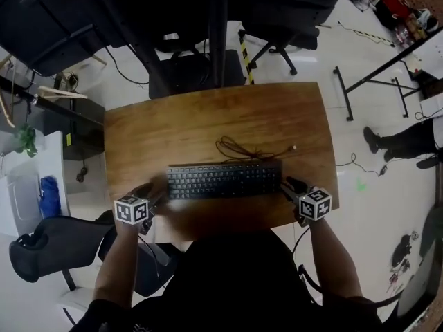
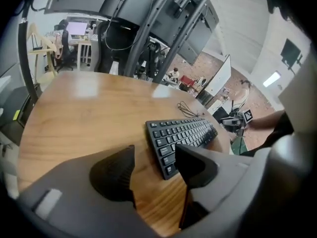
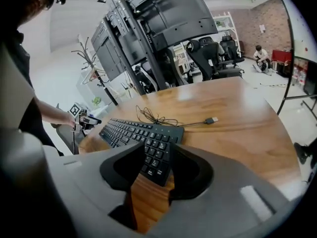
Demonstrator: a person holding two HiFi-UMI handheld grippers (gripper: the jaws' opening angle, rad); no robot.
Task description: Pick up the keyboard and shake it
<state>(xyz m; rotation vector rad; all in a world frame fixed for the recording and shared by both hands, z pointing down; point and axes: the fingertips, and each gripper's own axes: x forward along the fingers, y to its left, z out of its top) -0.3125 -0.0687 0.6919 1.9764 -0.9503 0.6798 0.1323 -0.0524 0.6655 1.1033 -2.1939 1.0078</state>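
Two hand-held grippers flanked a black keyboard (image 1: 223, 180) that lay flat on a wooden table (image 1: 208, 116), parallel to its near edge and close to it. The left gripper (image 1: 156, 196) sat at the keyboard's left end, its fingers smeared by blur in the head view. The right gripper (image 1: 291, 187) sat at the right end.

Seen along its own jaws, the left gripper (image 2: 154, 170) had them spread wide, with the keyboard's (image 2: 181, 135) near corner showing in the gap and bare wood below it. The right gripper's (image 3: 151, 170) jaws were likewise spread, the keyboard's (image 3: 138, 133) end framed between them. Neither pair was seen pressing on it.

From the head view, the person's torso hid the table's near edge, and each gripper's grey body covered that edge in its own view.

A cable (image 1: 239, 149) lay in loose loops just behind the keyboard, ending in a USB plug (image 1: 293, 147) on open wood. The back half of the table was bare, with clear wood beyond both ends of the keyboard. A dark monitor stand (image 1: 208, 33) stood past the far edge, and an office chair (image 1: 41, 247) stood beside the left corner.
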